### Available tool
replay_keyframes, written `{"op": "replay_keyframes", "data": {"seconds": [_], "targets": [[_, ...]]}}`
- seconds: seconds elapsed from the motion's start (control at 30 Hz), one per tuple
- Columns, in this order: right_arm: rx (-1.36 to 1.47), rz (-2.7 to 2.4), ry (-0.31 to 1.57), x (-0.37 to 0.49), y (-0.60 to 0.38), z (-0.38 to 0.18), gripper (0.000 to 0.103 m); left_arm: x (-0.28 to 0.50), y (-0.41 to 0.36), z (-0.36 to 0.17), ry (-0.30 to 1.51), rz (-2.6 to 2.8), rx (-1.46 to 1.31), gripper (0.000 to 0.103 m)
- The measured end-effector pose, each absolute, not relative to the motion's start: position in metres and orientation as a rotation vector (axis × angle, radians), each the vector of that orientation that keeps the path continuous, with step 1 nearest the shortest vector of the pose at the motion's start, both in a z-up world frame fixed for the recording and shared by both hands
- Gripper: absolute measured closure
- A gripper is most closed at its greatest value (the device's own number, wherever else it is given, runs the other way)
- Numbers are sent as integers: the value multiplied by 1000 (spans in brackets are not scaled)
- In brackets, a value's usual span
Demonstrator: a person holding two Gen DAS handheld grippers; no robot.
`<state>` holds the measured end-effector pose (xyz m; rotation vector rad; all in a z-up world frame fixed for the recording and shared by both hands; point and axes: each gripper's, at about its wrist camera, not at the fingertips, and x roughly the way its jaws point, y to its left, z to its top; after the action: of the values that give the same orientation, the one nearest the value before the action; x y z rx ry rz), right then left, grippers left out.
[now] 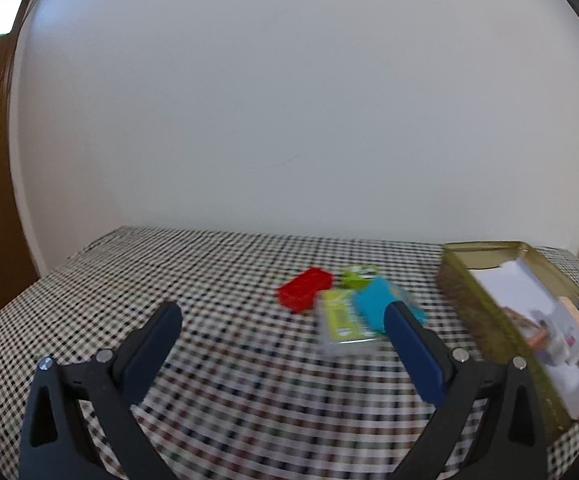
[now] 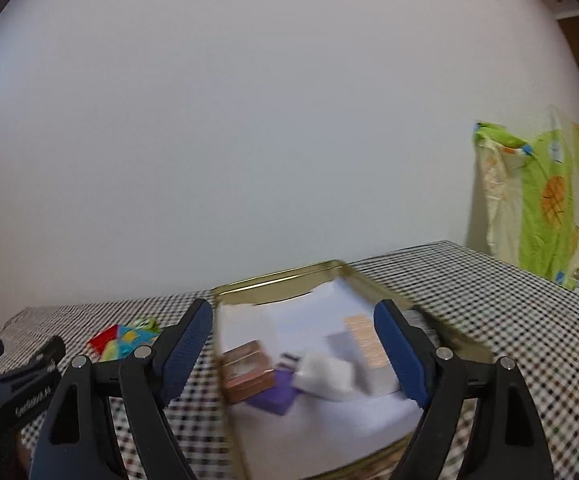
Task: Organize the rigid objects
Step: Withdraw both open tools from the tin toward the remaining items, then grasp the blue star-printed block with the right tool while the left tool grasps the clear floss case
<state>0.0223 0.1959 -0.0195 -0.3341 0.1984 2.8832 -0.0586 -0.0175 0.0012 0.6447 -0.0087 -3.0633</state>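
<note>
Checkered tablecloth carries a gold tin with blurred small boxes.

The left gripper hangs above the table with jaws spread wide and holding nothing. To its right, the right gripper does likewise.

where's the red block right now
In the left wrist view the red block lies on the checkered tablecloth, left of the blue block and well left of the gold tin.
</note>
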Motion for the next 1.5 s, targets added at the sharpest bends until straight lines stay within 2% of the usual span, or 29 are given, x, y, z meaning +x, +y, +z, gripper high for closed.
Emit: {"op": "replay_keyframes", "data": {"seconds": [0.5, 0.67, 0.9, 1.33, 1.5], "targets": [[-521, 3040, 85, -22, 136, -28, 18, -94, -54, -4, -33, -2987, 691, 1], [-683, 3074, 157, -56, 130, -36, 18, -104, -63, -5, -60, -2968, 660, 1], [-874, 3044, 267, -96, 111, -51, 18, -122, -84, -13, 67, -2904, 789, 2], [-1226, 2917, 336, -164, 131, -84, 18, -121, -77, -14, 26, -2897, 816, 2], [-1332, 2977, 430, -169, 138, -92, 18, -124, -80, -16, 55, -2889, 850, 2]]}}
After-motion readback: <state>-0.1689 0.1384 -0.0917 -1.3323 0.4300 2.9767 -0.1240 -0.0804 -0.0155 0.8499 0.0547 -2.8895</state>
